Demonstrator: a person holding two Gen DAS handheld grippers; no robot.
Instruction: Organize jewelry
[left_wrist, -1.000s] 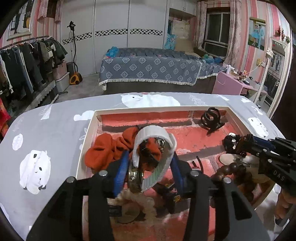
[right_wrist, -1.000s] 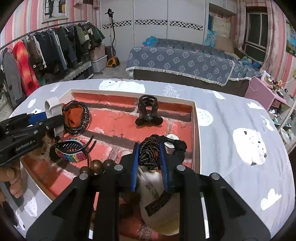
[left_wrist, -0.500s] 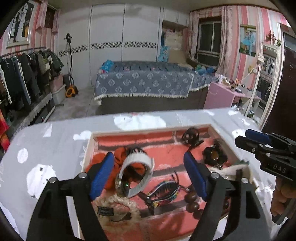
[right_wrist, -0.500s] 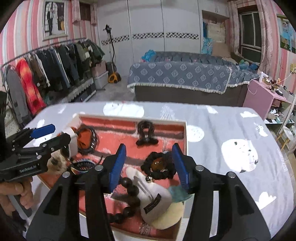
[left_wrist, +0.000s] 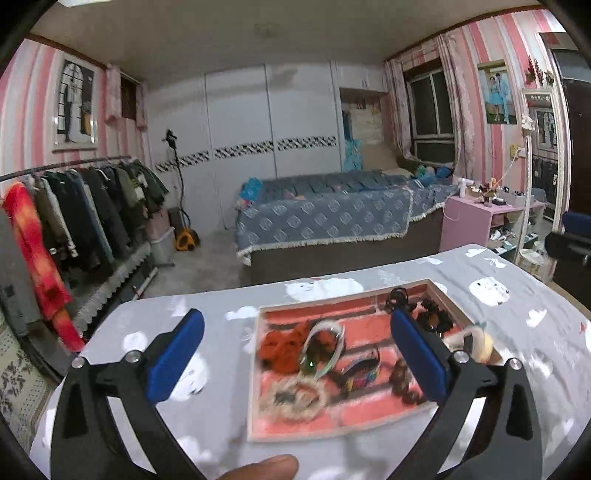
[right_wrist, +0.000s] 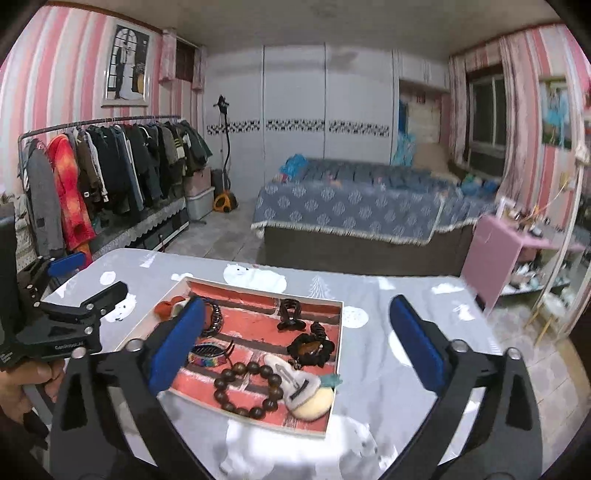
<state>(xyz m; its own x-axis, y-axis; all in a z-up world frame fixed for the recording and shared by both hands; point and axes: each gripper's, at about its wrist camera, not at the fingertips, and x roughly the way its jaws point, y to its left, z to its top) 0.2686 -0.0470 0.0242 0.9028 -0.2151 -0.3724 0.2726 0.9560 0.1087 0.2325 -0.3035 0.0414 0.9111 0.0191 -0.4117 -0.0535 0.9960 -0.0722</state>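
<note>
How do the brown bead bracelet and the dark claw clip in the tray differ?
The bead bracelet is a ring of round brown beads; the claw clip is one dark, glossy curved piece. The bracelet lies near the tray's front edge, the clip close to its far wall. Both rest loose inside the tray, untouched by either gripper.

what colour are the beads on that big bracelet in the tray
Dark brown, wood-like beads on the bracelet, clearest in the right wrist view.

Right gripper (right_wrist: 297, 345) fingers opening, empty, above tray (right_wrist: 334, 373)
</note>
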